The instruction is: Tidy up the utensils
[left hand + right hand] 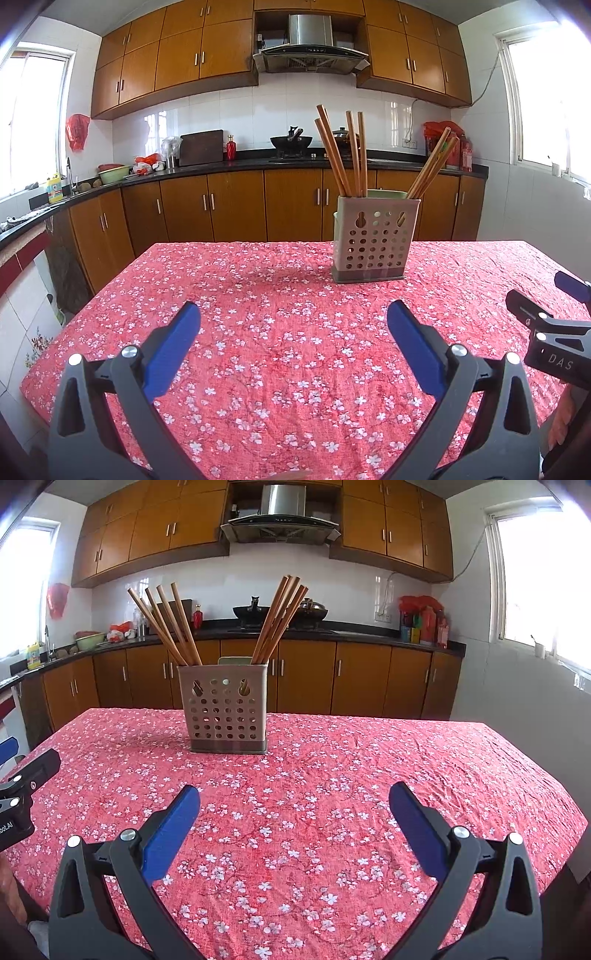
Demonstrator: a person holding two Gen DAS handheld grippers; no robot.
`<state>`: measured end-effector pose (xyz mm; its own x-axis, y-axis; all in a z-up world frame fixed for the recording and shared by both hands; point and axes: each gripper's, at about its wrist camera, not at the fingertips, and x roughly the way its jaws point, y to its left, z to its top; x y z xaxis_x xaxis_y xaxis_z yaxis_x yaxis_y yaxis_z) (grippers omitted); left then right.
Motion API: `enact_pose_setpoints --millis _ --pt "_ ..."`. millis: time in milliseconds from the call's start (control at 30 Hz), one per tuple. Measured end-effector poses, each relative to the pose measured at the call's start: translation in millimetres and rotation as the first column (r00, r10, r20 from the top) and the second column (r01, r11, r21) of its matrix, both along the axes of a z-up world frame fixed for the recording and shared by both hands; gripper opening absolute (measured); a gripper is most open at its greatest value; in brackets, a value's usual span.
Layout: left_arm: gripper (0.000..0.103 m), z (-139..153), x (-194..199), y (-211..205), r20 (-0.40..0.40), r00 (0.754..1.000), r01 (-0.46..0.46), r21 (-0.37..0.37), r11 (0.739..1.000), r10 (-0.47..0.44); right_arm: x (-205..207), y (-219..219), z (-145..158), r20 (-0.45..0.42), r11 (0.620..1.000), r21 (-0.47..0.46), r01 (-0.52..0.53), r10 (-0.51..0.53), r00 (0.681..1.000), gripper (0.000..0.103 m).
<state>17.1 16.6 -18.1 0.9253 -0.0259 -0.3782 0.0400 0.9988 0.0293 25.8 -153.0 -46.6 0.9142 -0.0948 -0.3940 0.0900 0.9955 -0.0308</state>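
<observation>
Two groups of wooden chopsticks stood in the perforated holder, which sat upright on the tabletop toward its far edge. One bundle, the left chopsticks, leaned to the left out of one side of the holder; the other bundle, the right chopsticks, leaned to the right out of the opposite side. From the left wrist view the same holder showed the same split, with one group standing more upright and the other slanted away. Whether an inner divider separated the two groups could not be told from either view.

No loose utensil was visible anywhere on the floral cloth in either picture. On that evidence the sorting appeared complete or very nearly so: every chopstick in view was already housed, and nothing remained on the cloth to collect.

Left gripper was spread wide with nothing between its blue pads, held low over the near part of the tabletop and well apart from the holder. Right gripper was likewise released and empty, also near the front edge and well short of the holder. Each gripper showed at the margin of the other's view, side by side.

Remaining work, if any, would be judged limited to tidying the lean of the bundles; no item was seen outstanding
</observation>
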Motion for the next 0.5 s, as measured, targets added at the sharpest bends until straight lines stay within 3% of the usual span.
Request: enact_pose_setpoints --millis 500 --pt "0.099 -1.0 1.0 0.7 -0.008 1.000 0.001 -0.004 1.000 -0.001 0.7 -2.9 -1.0 -0.005 1.000 0.007 0.004 -0.004 1.000 0.101"
